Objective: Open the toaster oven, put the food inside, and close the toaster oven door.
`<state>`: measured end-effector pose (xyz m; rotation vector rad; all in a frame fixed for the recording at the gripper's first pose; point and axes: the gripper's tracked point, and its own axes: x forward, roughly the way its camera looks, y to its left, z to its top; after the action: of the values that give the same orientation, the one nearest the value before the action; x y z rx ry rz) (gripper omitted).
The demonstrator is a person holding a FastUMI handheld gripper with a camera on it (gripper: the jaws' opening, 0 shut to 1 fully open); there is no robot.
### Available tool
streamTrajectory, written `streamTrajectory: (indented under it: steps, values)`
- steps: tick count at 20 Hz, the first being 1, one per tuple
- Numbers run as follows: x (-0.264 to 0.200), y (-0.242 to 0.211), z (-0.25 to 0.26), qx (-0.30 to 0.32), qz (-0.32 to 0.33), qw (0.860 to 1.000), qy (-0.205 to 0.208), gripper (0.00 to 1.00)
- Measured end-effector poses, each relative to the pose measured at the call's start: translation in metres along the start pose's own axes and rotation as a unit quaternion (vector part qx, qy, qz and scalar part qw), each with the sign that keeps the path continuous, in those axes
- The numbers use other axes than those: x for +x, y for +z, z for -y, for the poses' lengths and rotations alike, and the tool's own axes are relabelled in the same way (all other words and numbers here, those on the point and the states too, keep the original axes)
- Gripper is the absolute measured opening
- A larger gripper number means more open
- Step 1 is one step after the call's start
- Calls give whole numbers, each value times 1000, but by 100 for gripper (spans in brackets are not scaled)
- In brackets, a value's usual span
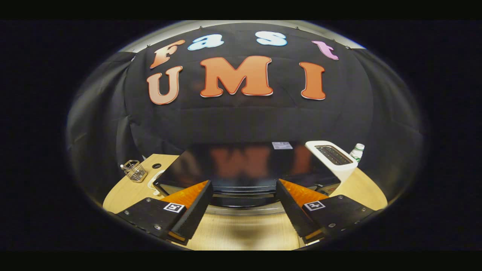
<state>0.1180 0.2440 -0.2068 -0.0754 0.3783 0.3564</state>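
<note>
In the gripper view, the hand-held gripper (pixel 244 201) stands wide open with nothing between its fingers, aimed straight at the toaster oven (pixel 241 169). That spread probably suits taking the door's top edge or handle, which sits just ahead of the fingertips, though the handle itself is too blurred to make out. The oven is a dark, glossy box sitting square on the wooden surface (pixel 241 233), its door apparently closed, so opening looks like the step in hand. No food can be made out.

A white toaster (pixel 333 158) stands touching or just beside the oven on one side, with a small bottle (pixel 357 151) behind it; a wire holder (pixel 134 171) sits well apart on the other side, near a white cord (pixel 153 184). The strip of bare surface between the fingers and the oven leaves the door room to swing down, but the toaster crowds that side, so a straight, centred approach seems safest.
</note>
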Motion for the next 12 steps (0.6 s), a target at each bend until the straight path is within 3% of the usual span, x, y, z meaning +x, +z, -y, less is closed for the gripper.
streamTrajectory:
  steps: [12]
  values:
    - [-16,-15,-3,-10,-13,1000,-4,100]
